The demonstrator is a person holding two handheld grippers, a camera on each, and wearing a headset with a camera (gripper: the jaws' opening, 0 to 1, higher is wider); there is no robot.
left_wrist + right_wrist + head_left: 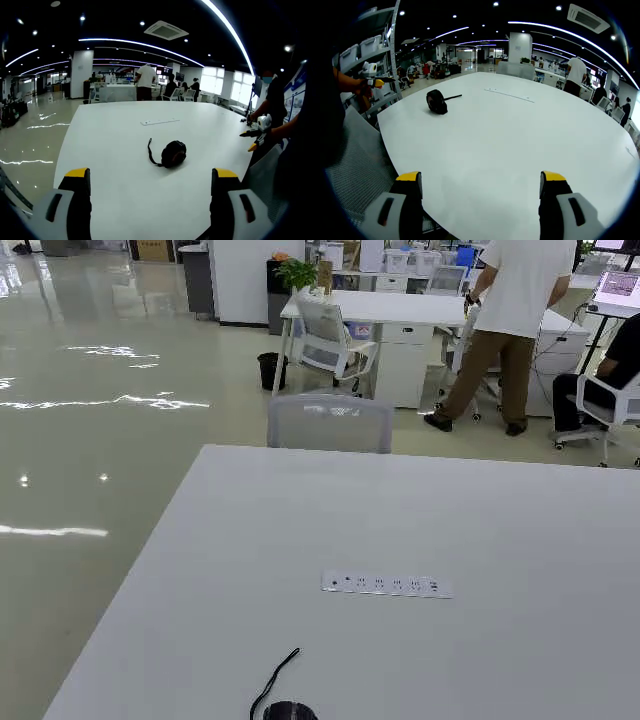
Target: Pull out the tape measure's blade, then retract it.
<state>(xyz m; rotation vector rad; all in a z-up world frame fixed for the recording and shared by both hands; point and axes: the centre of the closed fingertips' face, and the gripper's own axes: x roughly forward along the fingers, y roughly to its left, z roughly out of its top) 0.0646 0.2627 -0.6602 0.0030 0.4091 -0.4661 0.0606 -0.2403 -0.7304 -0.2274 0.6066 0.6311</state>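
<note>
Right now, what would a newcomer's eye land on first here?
The black round tape measure lies on the wide white table, near the person's edge. The yellow-tipped left tool and right tool both stand open, short of it. A flat white power strip sits mid-table.

One tape measure (pixel 173 153), one power strip (pixel 386 585)

Glossy floor (pixel 100 440), white desks (pixel 400 310), mesh chair (pixel 330 422).

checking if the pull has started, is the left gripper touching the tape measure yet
Apart. The left gripper view shows bare table between the open left gripper and the tape measure lying ahead.
</note>
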